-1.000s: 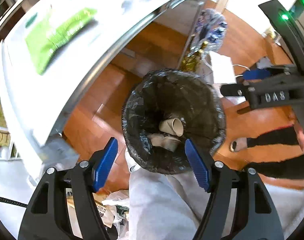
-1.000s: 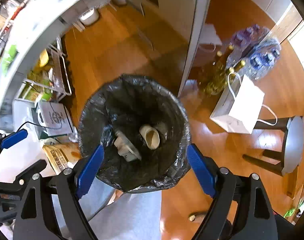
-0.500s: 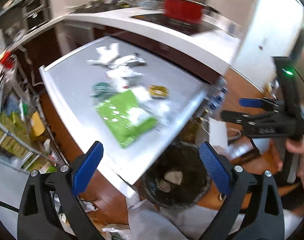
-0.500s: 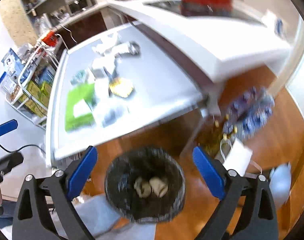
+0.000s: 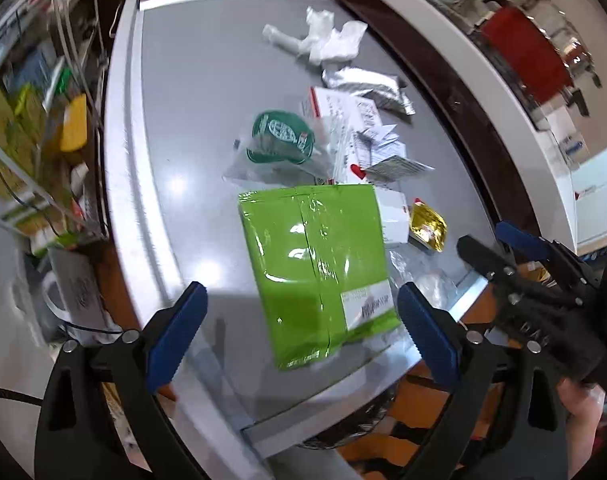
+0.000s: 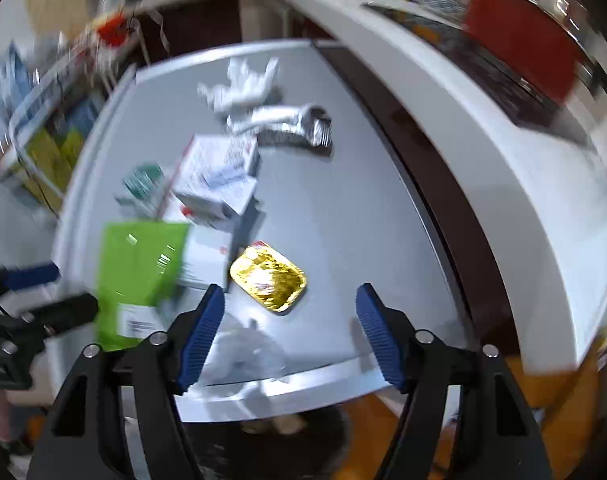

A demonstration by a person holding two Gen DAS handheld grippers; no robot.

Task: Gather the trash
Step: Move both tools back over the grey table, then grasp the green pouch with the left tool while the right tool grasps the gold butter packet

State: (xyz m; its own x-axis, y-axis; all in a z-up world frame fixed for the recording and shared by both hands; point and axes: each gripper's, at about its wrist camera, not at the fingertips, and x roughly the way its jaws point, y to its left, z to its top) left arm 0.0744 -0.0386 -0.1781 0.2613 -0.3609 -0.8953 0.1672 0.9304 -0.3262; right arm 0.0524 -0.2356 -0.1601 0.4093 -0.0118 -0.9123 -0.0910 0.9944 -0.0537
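Observation:
Trash lies on a grey table (image 5: pixel 191 128): a green pouch (image 5: pixel 315 264) (image 6: pixel 139 264), a gold foil packet (image 5: pixel 428 229) (image 6: pixel 268 279), a green-printed clear bag (image 5: pixel 281 138), white cartons (image 6: pixel 219 176), a silver wrapper (image 5: pixel 367 86) (image 6: pixel 291 122) and crumpled white tissue (image 5: pixel 327 38) (image 6: pixel 243 84). My left gripper (image 5: pixel 301 332) is open and empty above the green pouch. My right gripper (image 6: pixel 289 332) is open and empty just short of the gold packet. The black-lined bin (image 6: pixel 271 444) sits below the table's near edge, mostly hidden.
A white counter (image 6: pixel 483 128) with a red pot (image 5: pixel 531 56) runs along the table's right side. A wire rack with boxes (image 5: pixel 19 120) stands to the left. The right gripper shows in the left wrist view (image 5: pixel 543 280). Wooden floor lies below.
Both grippers have risen from over the bin and swung forward over the table; the trash on it now fills both views. Both stay open and empty.

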